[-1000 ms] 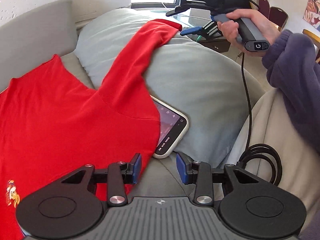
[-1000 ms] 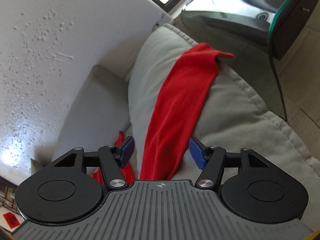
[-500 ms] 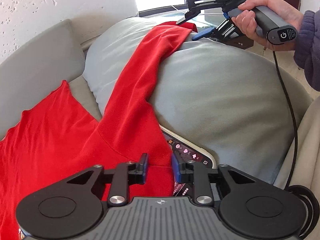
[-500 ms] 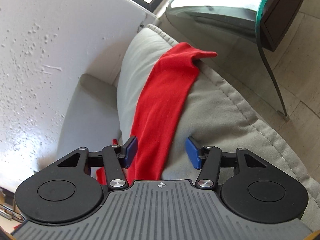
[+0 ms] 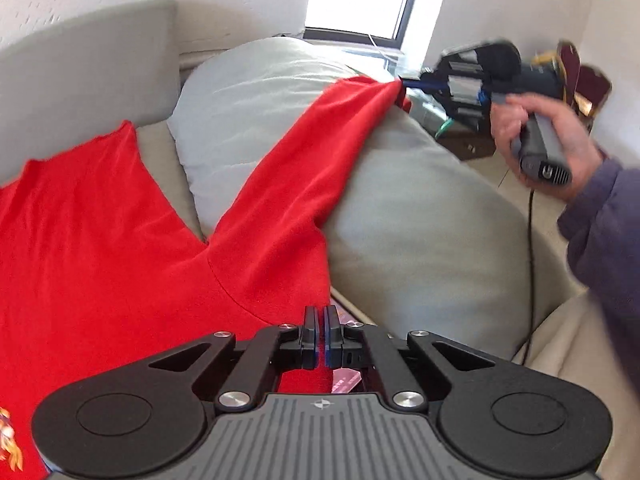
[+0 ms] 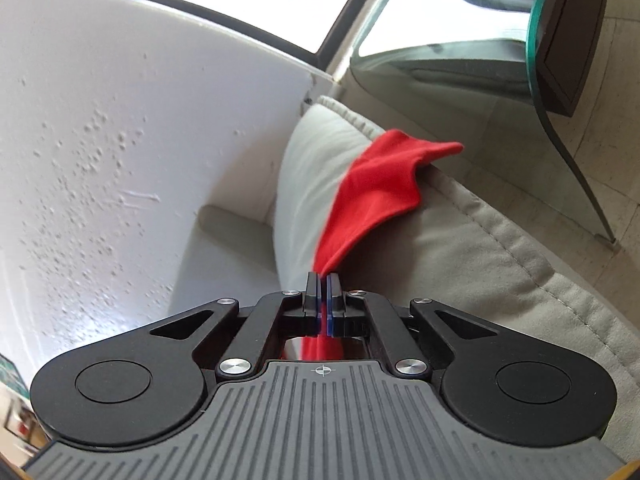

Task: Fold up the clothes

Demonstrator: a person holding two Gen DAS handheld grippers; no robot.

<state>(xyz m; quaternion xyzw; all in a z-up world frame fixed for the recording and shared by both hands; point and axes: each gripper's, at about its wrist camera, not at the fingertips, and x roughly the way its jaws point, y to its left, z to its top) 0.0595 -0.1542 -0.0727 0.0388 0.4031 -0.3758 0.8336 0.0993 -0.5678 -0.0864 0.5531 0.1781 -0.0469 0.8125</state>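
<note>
While the red shirt [image 5: 120,264] lies spread over the grey sofa seat, 1 long sleeve [image 5: 304,168] runs up and across the pale grey cushion [image 5: 420,208] to its far end. Fabric is plain bright red, lightly creased; a small printed motif [image 5: 8,444] shows at the lower left edge of the left wrist view.

Left gripper [image 5: 320,320]: jaws clenched together over the shirt near the base of the sleeve — red cloth sits between the blue pads. A phone [image 5: 346,380] with a pink screen lies just beneath, largely hidden by the gripper.

Right gripper [image 6: 322,280]: jaws clenched on the sleeve near its cuff, cloth pinched between the pads; the cuff end [image 6: 404,168] fans out beyond and rests on the cushion's top. The same tool is seen in the left view, held in a hand [image 5: 552,136] with a dark purple cuff, a black cable [image 5: 530,264] hanging from it.

Edges and room: the sofa backrest [image 5: 80,64] and a white textured wall [image 6: 120,140] close the far side. Beyond the cushion's piped seam [image 6: 520,248], tiled floor is open up to a glass-topped table [image 6: 536,36].

No containers are in view.
</note>
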